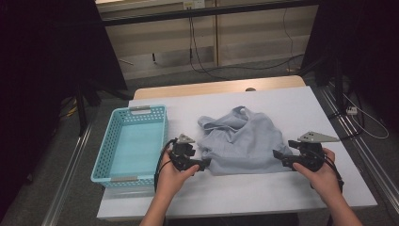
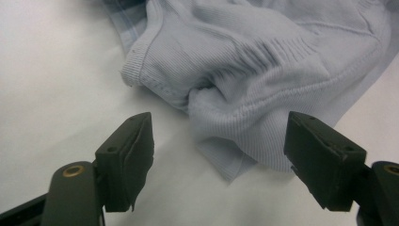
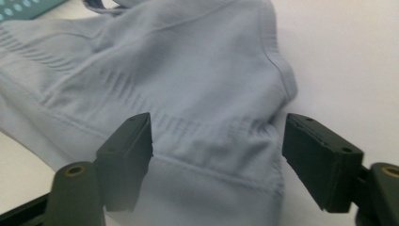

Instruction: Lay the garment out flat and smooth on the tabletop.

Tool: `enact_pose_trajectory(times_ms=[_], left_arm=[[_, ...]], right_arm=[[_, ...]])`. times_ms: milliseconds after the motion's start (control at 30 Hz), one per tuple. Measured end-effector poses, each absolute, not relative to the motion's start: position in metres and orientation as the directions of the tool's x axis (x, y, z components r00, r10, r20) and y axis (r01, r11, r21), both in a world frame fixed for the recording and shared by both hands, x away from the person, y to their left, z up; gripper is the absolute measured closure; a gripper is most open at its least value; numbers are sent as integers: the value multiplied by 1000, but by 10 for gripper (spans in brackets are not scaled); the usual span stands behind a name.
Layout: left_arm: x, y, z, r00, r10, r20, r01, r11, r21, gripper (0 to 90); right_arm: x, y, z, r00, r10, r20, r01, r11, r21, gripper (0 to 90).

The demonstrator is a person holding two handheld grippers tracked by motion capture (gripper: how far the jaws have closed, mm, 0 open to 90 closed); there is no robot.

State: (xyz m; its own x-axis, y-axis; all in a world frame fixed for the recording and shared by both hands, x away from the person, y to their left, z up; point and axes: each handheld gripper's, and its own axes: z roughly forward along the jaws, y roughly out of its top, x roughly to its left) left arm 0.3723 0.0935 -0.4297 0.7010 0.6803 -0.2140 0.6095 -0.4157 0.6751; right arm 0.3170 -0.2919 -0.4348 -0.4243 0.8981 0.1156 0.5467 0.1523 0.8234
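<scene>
A crumpled light blue knit garment (image 1: 242, 139) lies in the middle of the white table (image 1: 244, 193). My left gripper (image 1: 203, 164) sits at its near left corner, jaws open. In the left gripper view the gripper (image 2: 221, 127) stands wide, and a folded ribbed edge of the garment (image 2: 244, 61) lies just ahead of the jaws, untouched. My right gripper (image 1: 278, 158) is at the near right corner, open. In the right gripper view the garment's ribbed hem (image 3: 188, 94) lies between the spread jaws of the gripper (image 3: 219, 125), and the pads do not press on it.
A turquoise plastic basket (image 1: 104, 150) with nothing in it stands on the table to the left of the left hand. The table's near edge runs close below both hands. Floor cables and dark stands lie beyond the far edge.
</scene>
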Motion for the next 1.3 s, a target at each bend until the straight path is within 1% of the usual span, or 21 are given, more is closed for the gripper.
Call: enact_pose_trajectory(times_ms=[133, 167, 200, 400, 433, 467, 600, 633, 667, 800, 867, 900, 1000, 1033, 1067, 1100, 1167, 1233, 1300], left_arm=[[372, 92, -430, 711, 673, -202, 599, -431, 674, 215], [372, 92, -430, 716, 674, -182, 587, -441, 678, 215], [372, 93, -429, 723, 671, -167, 578, -453, 679, 194], [368, 93, -422, 735, 658, -163, 557, -447, 700, 177], [368, 93, -421, 735, 658, -166, 556, -444, 703, 175], [368, 93, -421, 735, 658, -166, 556, -444, 703, 175], [368, 94, -421, 732, 660, -168, 562, -445, 697, 175], [368, 94, -421, 732, 660, -168, 562, -445, 697, 175], [368, 94, -422, 729, 663, -170, 564, -441, 698, 175], [367, 94, -422, 723, 668, -176, 568, -430, 702, 175], [367, 95, -421, 727, 664, -174, 566, -436, 700, 179], [367, 95, -421, 727, 664, -174, 566, -436, 700, 181], [368, 94, -424, 726, 666, -173, 569, -439, 695, 200], [368, 94, -424, 726, 666, -173, 569, -439, 695, 213], [369, 94, -425, 728, 662, -179, 573, -443, 690, 213], [369, 94, -426, 731, 656, -190, 577, -445, 684, 267], [369, 95, -426, 731, 655, -190, 578, -447, 682, 268], [369, 95, -426, 733, 655, -184, 574, -449, 685, 293], [370, 96, -426, 728, 660, -184, 575, -443, 688, 291]], right_arm=[[320, -282, -435, -453, 886, 97, 542, 188, 819, 194], [320, -282, -435, -453, 886, 97, 542, 188, 819, 194], [321, -278, -435, -460, 883, 89, 540, 199, 818, 184], [324, -268, -429, -470, 878, 95, 522, 189, 832, 174], [325, -262, -426, -488, 868, 98, 513, 194, 836, 217], [326, -259, -424, -499, 861, 98, 511, 201, 836, 236], [331, -241, -419, -548, 832, 80, 489, 241, 838, 276], [331, -241, -419, -548, 832, 80, 489, 241, 838, 276], [334, -230, -418, -579, 812, 70, 480, 271, 834, 310], [340, -216, -416, -599, 799, 40, 453, 297, 841, 339], [346, -205, -415, -618, 785, 36, 455, 320, 831, 377], [346, -205, -415, -618, 785, 36, 455, 320, 831, 377], [354, -195, -422, -624, 781, 7, 461, 362, 810, 423], [354, -195, -422, -624, 781, 7, 461, 362, 810, 423], [356, -193, -425, -621, 784, -1, 470, 374, 799, 467], [360, -191, -432, -630, 776, 12, 490, 386, 781, 525], [361, -190, -435, -640, 769, 16, 497, 398, 771, 529], [360, -189, -434, -641, 768, 13, 493, 399, 773, 529], [359, -187, -429, -649, 761, 17, 480, 392, 785, 526]])
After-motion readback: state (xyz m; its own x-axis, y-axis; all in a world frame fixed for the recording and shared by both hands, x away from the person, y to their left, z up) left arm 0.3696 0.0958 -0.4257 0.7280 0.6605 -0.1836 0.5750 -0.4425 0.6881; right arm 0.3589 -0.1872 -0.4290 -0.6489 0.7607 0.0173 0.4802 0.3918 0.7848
